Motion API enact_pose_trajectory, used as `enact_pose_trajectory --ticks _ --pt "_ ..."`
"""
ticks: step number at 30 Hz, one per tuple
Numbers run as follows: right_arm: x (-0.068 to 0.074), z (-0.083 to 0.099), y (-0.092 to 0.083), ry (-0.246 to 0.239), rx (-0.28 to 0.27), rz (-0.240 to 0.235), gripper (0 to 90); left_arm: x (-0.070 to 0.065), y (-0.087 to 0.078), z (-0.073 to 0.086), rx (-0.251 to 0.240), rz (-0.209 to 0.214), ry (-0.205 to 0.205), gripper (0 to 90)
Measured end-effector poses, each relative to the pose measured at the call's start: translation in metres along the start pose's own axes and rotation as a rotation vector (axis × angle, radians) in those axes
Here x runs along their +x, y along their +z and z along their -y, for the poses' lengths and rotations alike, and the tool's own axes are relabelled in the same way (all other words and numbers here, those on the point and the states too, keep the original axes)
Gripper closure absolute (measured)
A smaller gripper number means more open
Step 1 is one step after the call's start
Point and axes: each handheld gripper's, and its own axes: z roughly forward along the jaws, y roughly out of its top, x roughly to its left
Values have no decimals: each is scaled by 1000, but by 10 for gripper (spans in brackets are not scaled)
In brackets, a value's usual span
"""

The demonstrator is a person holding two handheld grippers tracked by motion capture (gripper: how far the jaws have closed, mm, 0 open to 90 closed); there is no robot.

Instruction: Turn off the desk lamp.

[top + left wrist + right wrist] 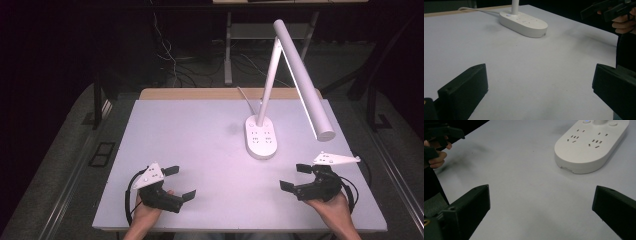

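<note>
A white desk lamp point(295, 65) stands on an oval white base point(260, 137) with socket holes, right of the table's middle; that base point(524, 21) also lies ahead in the left gripper view and at the upper right as base point(590, 145) in the right gripper view. My left gripper point(180, 183) rests near the front left edge, jaws wide apart and nothing between them. My right gripper point(295, 176) sits near the front right, open and empty too. Both point inward toward the table's middle. Each gripper is held by a hand.
The white tabletop point(200, 145) has a wooden strip along its far edge. The lamp's cord point(479, 9) runs off the back. Beyond the table are dark floor, cables and table legs point(228, 50). The lamp's long head point(305, 80) slants over the table's right side.
</note>
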Motion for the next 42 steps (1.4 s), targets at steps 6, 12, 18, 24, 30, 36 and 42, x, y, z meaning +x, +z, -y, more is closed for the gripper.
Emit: enact_pose_trajectory --ticks 6,12,18,24,30,36,42 --pt "-3 -11 1 -7 -1 -1 14 0 0 0 0 -2 0 0" --pt "-5 -20 3 -13 7 -2 14 0 -1 0 -2 -4 -1 0" --pt "-9 -30 6 -19 14 -2 14 0 -1 0 -1 -3 0 0" --pt "-11 -44 10 -33 27 -5 14 0 -1 0 -4 -3 -2 0" --pt "-13 -57 15 -51 33 -4 14 0 -2 0 -6 -4 -3 0" --pt "-16 -68 22 -61 47 -7 14 0 -2 0 -5 -5 -4 0" --pt "-18 -78 29 -72 58 -4 14 0 -2 0 -7 -6 -4 0"
